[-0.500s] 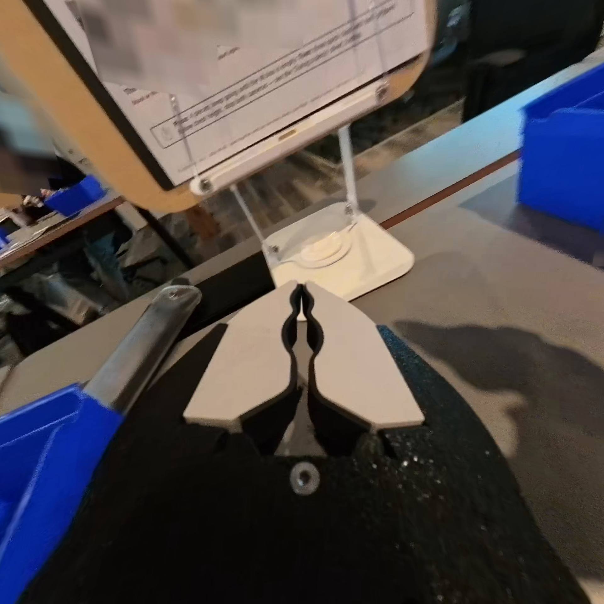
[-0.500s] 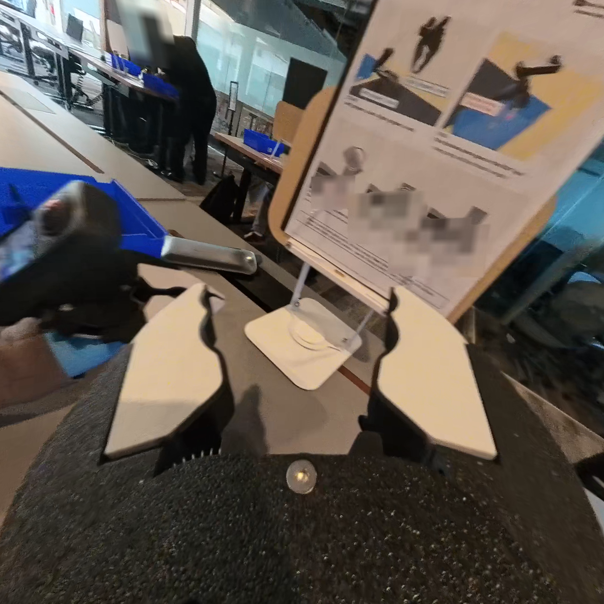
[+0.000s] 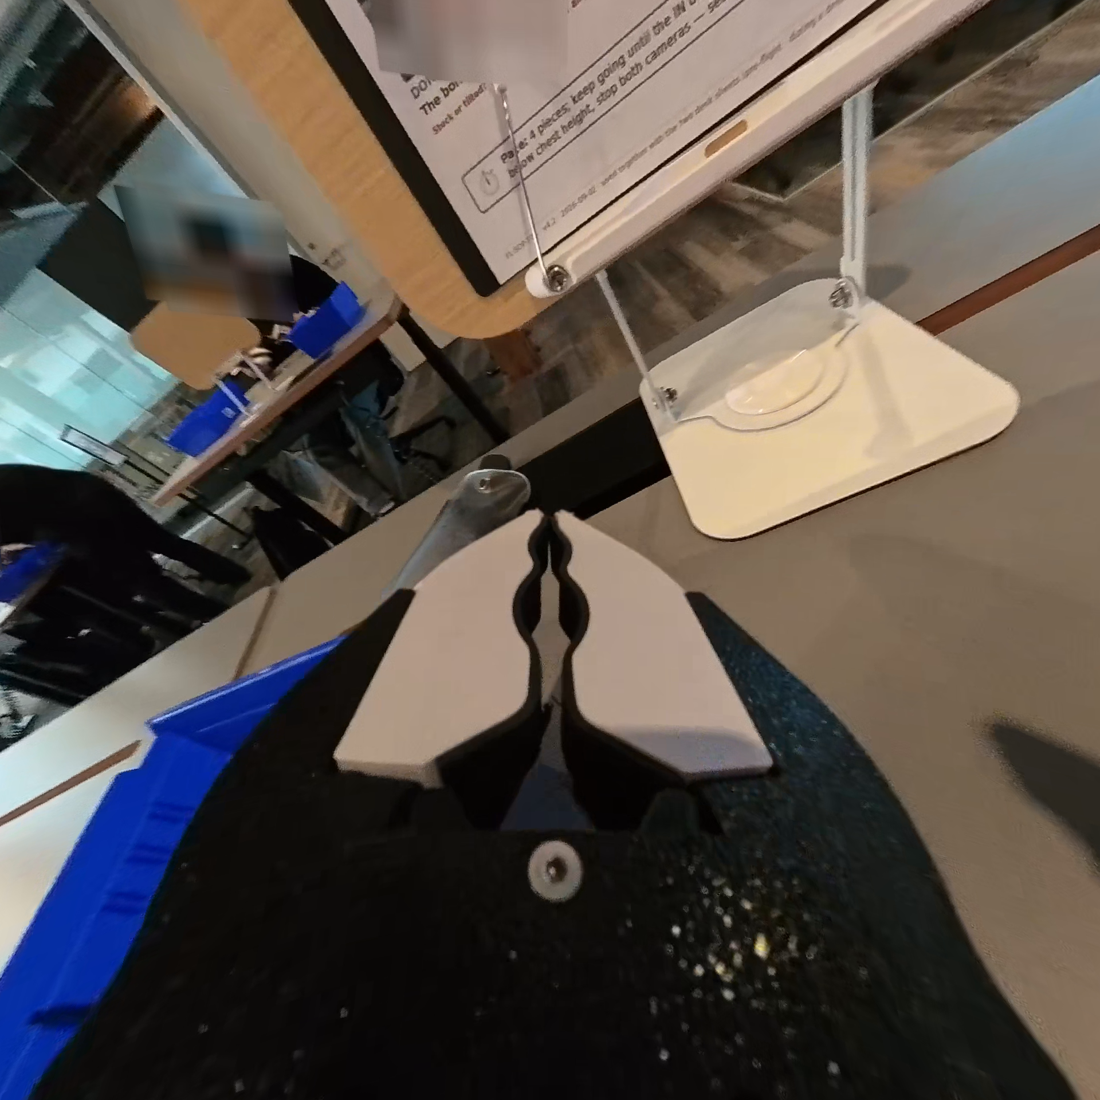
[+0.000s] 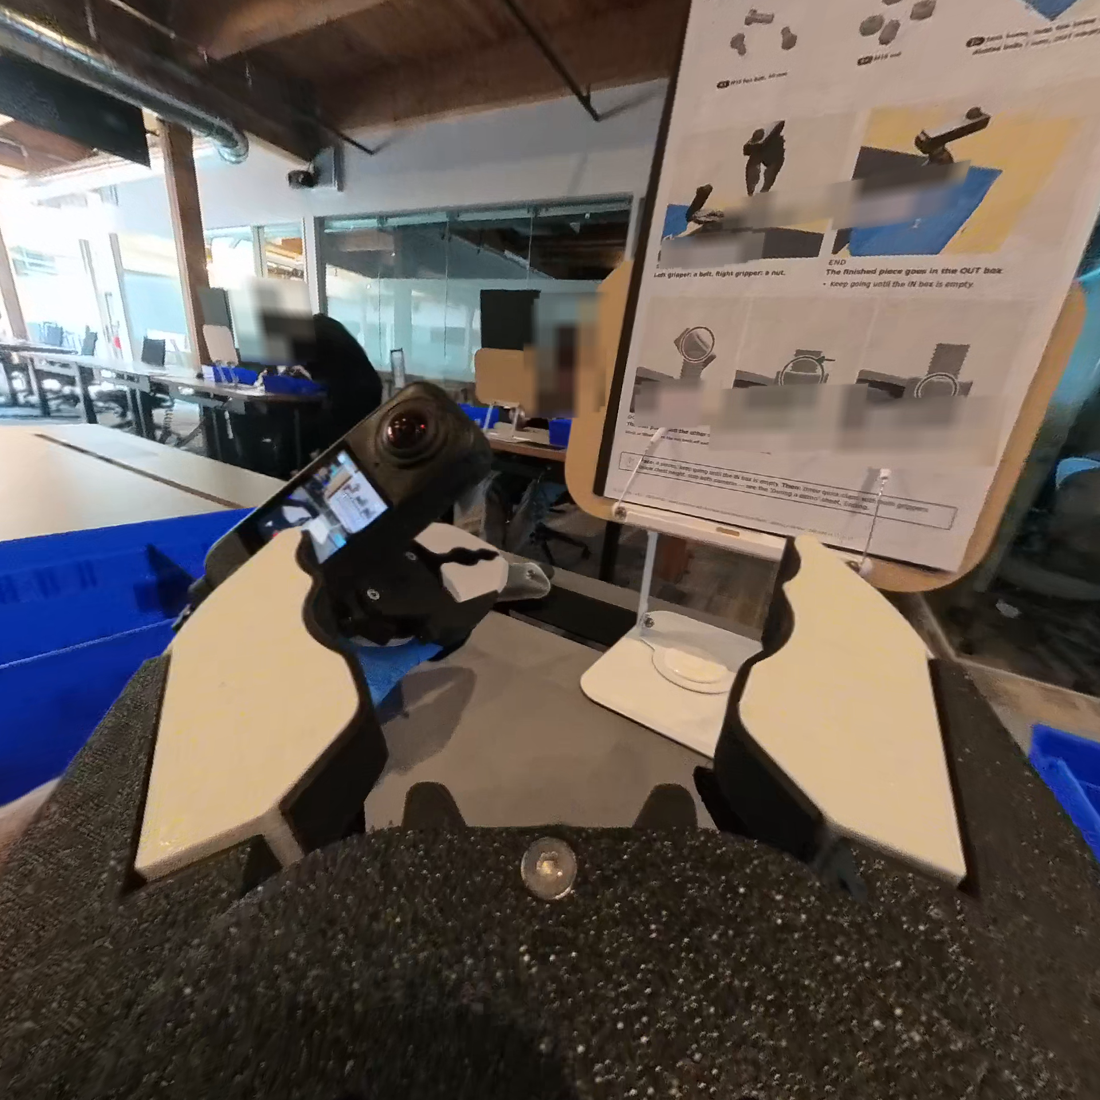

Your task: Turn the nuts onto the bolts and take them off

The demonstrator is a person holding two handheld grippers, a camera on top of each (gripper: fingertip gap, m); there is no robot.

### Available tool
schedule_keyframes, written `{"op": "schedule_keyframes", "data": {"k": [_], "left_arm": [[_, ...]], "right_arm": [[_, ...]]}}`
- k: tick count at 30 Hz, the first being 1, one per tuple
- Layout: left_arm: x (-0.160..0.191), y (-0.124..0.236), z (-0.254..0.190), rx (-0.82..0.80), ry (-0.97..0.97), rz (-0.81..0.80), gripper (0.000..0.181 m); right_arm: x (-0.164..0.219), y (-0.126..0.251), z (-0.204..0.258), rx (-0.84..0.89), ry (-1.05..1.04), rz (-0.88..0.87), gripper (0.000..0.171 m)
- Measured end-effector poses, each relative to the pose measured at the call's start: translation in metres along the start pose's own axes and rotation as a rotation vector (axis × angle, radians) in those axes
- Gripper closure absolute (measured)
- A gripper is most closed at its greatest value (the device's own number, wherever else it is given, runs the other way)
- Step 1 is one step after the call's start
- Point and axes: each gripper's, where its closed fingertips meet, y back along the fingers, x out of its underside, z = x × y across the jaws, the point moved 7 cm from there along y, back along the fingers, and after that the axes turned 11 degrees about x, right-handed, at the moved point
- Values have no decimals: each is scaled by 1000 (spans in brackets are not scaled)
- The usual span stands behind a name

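Left gripper [image 3: 550, 524] held above the grey table [image 3: 893, 625], fingers pressed together along their wavy inner edges, nothing visible between them. A metal bar [image 3: 476, 506] with a small hole near its rounded end pokes out from behind the left finger; it seems to rise from the blue bin [image 3: 149, 833] at lower left, though its lower part is hidden by the gripper body, so that is uncertain. Right gripper [image 4: 550, 595] spread wide, both white fingers well apart, empty. Between them, farther off, the left gripper shows again [image 4: 470, 562], seen from the side with its camera [image 4: 411, 440] on top, lens and small lit screen facing this way; its tips closed there too, the metal bar's end just beyond them. The blue bin [image 4: 71, 607] sits left of it. A second blue bin's corner [image 4: 1065, 791] at the right edge. White stand [image 3: 833, 428] with a flat base on the table, just beyond both grippers, holds a tilted board carrying a printed instruction sheet [image 4: 833, 297] with pictures. No nuts or bolts can be made out in either view; the bin interiors are not visible. Background: other tables with blue bins, a person in dark clothing [image 4: 345, 369] at one.
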Motion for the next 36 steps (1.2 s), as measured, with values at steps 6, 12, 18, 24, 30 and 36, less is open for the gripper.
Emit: {"op": "schedule_keyframes", "data": {"k": [6, 12, 18, 24, 30, 36], "left_arm": [[8, -1, 7, -81, -95, 35, 181], [5, 2, 11, -148, -165, 42, 181], [9, 2, 17, -207, -217, 72, 181], [11, -1, 15, -233, -268, 94, 181], [16, -5, 13, -248, -311, 128, 181], [15, -4, 12, -267, -347, 132, 181]], "right_arm": [[4, 6, 11, 31, 46, -4, 32], [7, 6, 16, 86, 112, 5, 29], [14, 4, 24, 93, 128, 31, 27], [21, 1, 25, 106, 150, 86, 27], [27, -1, 32, 68, 193, 159, 26], [33, -3, 35, 61, 198, 206, 26]]}}
